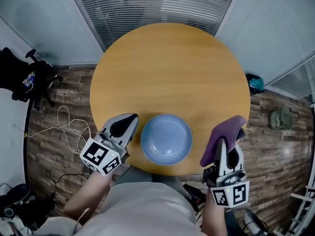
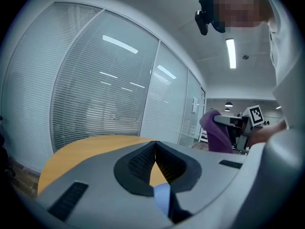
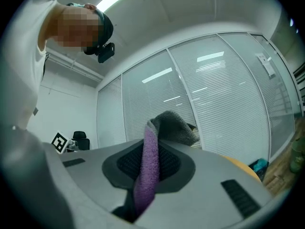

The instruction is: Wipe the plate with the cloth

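While right gripper clamped purple cloth beside blue plate, we had left gripper jaws shut, apparently empty, just beside plate rim.

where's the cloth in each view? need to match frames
Head view: cloth lower right, in the right gripper, over the table edge.
Left gripper view: middle right, beyond the table.
Right gripper view: centre, pinched between the jaws.
Shared landmark: the round wooden table, in all three.
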A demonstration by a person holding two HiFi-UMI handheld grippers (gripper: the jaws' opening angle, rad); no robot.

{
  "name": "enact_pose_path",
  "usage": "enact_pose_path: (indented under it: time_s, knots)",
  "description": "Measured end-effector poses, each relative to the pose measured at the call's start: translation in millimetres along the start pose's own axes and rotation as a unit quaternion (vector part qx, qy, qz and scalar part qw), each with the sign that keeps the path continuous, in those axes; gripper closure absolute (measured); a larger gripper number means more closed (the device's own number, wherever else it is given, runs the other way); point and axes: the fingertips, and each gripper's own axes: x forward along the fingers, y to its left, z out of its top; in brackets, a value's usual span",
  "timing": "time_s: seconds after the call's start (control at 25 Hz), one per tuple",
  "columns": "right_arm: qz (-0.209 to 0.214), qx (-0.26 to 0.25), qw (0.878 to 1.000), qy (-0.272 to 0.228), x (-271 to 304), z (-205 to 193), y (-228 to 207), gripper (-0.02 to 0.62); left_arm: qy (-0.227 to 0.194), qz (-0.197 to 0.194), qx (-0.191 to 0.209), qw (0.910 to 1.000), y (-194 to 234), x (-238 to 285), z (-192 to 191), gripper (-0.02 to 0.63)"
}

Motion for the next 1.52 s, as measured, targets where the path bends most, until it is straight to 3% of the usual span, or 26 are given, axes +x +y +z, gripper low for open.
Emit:
enact_pose_path:
  time_s: [0.36,0.84,1.16,1.4,1.52]
  knots:
    - [-0.005,-0.009,1.000,-0.004,-0.2,-4.9,6.4,0.545,0.006,-0.014,-0.011,0.9998,9.8,-3.0,-18.0,0.594]
    - [0.020,-0.027,0.999,0.040,23.3,-44.5,36.0,0.545,0.087,-0.019,-0.053,0.9946,39.7,-11.8,-94.8,0.592]
    - [0.049,-0.053,0.992,0.106,34.3,-97.6,43.3,0.545,0.164,-0.027,-0.126,0.9780,41.7,-11.1,-168.8,0.591]
    - [0.069,-0.019,0.986,0.151,36.8,-132.8,41.2,0.545,0.183,-0.017,-0.196,0.9633,44.4,-1.1,-200.4,0.586]
    - [0.075,-0.015,0.983,0.166,38.3,-144.4,43.8,0.545,0.184,-0.016,-0.240,0.9530,43.9,3.2,-213.9,0.533]
